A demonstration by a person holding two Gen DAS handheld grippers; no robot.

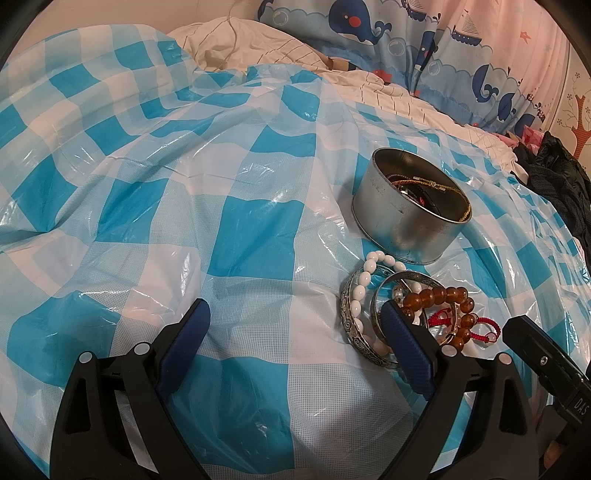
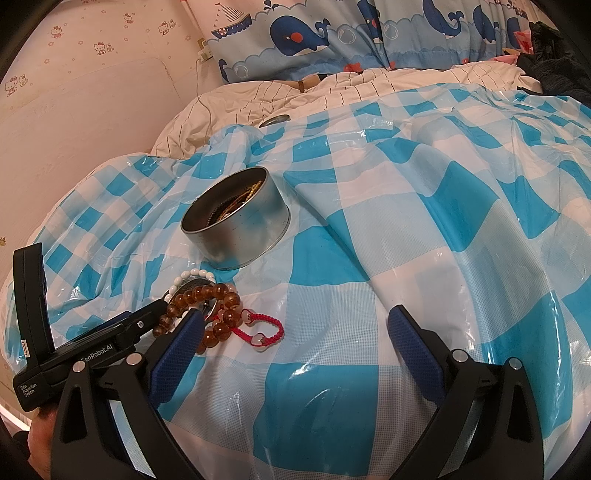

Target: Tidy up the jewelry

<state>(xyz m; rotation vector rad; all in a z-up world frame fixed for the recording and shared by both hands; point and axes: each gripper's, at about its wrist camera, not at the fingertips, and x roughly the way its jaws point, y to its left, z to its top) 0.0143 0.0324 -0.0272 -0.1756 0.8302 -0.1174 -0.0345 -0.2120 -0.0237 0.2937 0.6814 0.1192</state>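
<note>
A round metal tin (image 1: 406, 218) stands on the blue-and-white checked plastic sheet and holds several pieces of jewelry; it also shows in the right wrist view (image 2: 240, 225). In front of it lies a pile: a white bead bracelet (image 1: 364, 284), silver bangles (image 1: 349, 321), an amber bead bracelet (image 1: 439, 297) and a red cord bracelet (image 2: 266, 326). My left gripper (image 1: 295, 321) is open, its right finger beside the bangles. My right gripper (image 2: 295, 328) is open and empty, its left finger by the amber beads (image 2: 207, 295).
The checked sheet (image 1: 184, 221) covers a rumpled bed. A whale-print pillow (image 2: 332, 33) and white striped bedding lie behind. Dark clothing (image 1: 554, 177) lies at the right. The wall (image 2: 92, 92) is at the left in the right wrist view.
</note>
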